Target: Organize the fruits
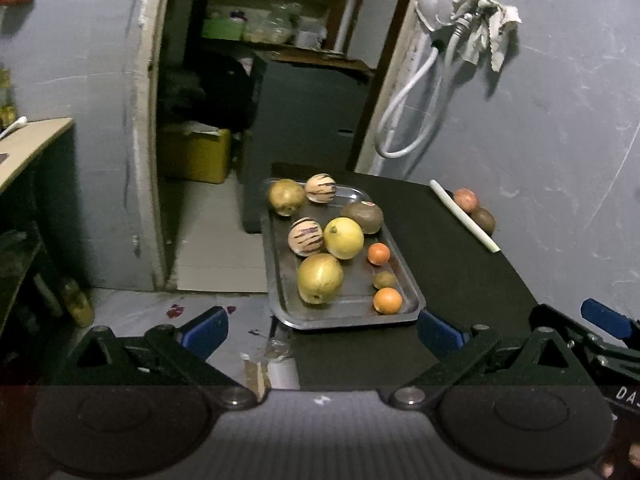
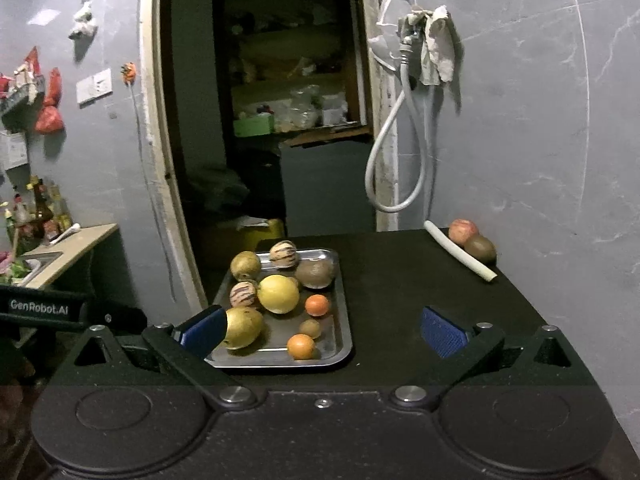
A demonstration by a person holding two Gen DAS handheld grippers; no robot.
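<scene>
Left wrist view: left gripper (image 1: 322,330), jaws spread wide and holding nothing, poised off the near left corner of the black worktop (image 1: 460,264). A steel tray (image 1: 404,276) lies along the worktop's left edge, its near end overhanging slightly. Contents: two large golden pears, one at the near end (image 1: 320,279) and one at the far left corner (image 1: 285,196); a yellow citrus (image 1: 343,238) at centre, touching a striped melon-like fruit (image 1: 305,236); a second striped fruit (image 1: 320,188) at the far end; a brown fruit (image 1: 362,217) with a sticker by the right rim; two small oranges (image 1: 387,300) and (image 1: 379,254) along the right rim with a small kiwi (image 1: 385,279) between them. Outside the tray, at the far right corner of the worktop: a red apple (image 1: 465,199) and a brown fruit (image 1: 483,219), touching each other, behind a white tube (image 1: 464,216). Part of the right gripper shows at the lower right. Right wrist view: right gripper (image 2: 322,330), jaws likewise wide apart and empty, facing the tray's near end; its left pad overlaps the near pear (image 2: 244,327) in the picture, contact not determinable. Apple (image 2: 463,231) and brown fruit (image 2: 480,249) well apart from the tray (image 2: 342,316). Handling notes, by judgement: fruits are round, firm, smooth-skinned and liable to roll; pears and citrus look moderately heavy, oranges and kiwi light. Grip across the widest girth with moderate pressure; softer kiwi and pears may bruise. The two loose fruits appear to be the ones to collect.
</scene>
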